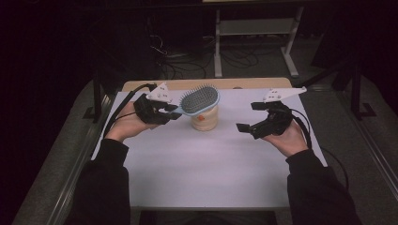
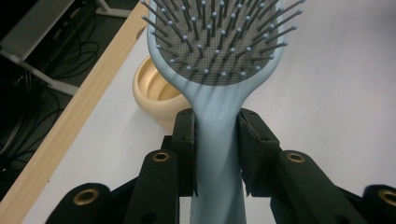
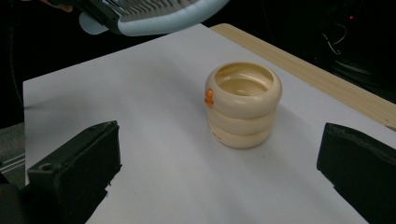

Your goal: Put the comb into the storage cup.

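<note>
squarely between clamped jaws, hairbrush handle

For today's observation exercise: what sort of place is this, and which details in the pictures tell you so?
Probably a lab or workshop set up for recording, not a home. A white table stands in a dark room, loose cables lie on the floor behind it, and a bare metal frame stands there too.

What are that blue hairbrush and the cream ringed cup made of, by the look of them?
The hairbrush looks like matte moulded plastic: a smooth, even pale-blue handle, a grey perforated pad and thin pins with ball tips. The cream cup looks like soft silicone or rubbery plastic, since its stacked rounded rings suggest a collapsible wall and it has a slight sheen; I cannot be sure. The table has a flat white, dull top with a wood-coloured edge.
</note>
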`<state>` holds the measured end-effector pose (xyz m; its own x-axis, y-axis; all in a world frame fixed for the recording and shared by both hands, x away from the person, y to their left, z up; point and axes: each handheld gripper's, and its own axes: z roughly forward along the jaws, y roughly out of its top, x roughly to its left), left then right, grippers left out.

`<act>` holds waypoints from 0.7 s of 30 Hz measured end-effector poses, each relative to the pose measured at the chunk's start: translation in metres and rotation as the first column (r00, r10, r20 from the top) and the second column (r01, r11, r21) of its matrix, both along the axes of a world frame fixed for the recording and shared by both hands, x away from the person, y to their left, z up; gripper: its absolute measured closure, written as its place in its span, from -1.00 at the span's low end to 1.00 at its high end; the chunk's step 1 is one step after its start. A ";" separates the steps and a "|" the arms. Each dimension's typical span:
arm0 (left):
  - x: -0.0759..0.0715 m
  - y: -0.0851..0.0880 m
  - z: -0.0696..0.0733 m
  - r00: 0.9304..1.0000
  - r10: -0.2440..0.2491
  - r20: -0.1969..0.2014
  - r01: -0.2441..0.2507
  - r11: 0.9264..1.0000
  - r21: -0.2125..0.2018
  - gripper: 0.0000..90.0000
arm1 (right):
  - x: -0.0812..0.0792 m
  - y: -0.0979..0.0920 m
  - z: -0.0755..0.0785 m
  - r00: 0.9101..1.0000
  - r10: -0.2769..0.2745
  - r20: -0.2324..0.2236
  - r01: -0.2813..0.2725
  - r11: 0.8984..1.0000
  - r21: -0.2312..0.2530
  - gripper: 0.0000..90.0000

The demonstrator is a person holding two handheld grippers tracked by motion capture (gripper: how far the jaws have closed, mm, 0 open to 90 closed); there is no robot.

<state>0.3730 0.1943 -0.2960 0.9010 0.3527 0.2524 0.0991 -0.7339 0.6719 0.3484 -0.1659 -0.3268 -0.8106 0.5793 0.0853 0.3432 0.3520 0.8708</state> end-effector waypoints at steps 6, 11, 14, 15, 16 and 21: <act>-0.001 -0.007 0.003 1.000 -0.004 0.017 0.004 1.000 -0.011 0.56 | 0.006 0.010 0.009 0.999 0.037 0.023 -0.038 0.999 0.023 -0.93; -0.002 -0.015 0.009 0.999 -0.017 0.032 0.017 1.000 -0.019 0.56 | 0.013 0.015 0.018 0.999 0.037 0.023 -0.038 0.999 0.039 -0.93; -0.003 -0.019 0.011 0.999 -0.022 0.039 0.024 0.999 -0.032 0.56 | 0.017 0.017 0.024 0.999 0.032 0.025 -0.033 0.999 0.043 -0.94; -0.003 -0.021 0.012 0.999 -0.023 0.040 0.024 0.999 -0.028 0.56 | 0.018 0.018 0.026 0.999 0.031 0.023 -0.032 0.999 0.044 -0.95; -0.003 -0.022 0.012 0.999 -0.023 0.045 0.024 1.000 -0.021 0.56 | 0.020 0.019 0.028 0.999 0.031 0.024 -0.032 0.999 0.043 -0.95; -0.002 -0.029 0.011 0.998 -0.018 0.055 0.020 0.999 -0.027 0.56 | 0.025 0.025 0.035 0.999 0.033 0.027 -0.034 0.999 0.035 -0.98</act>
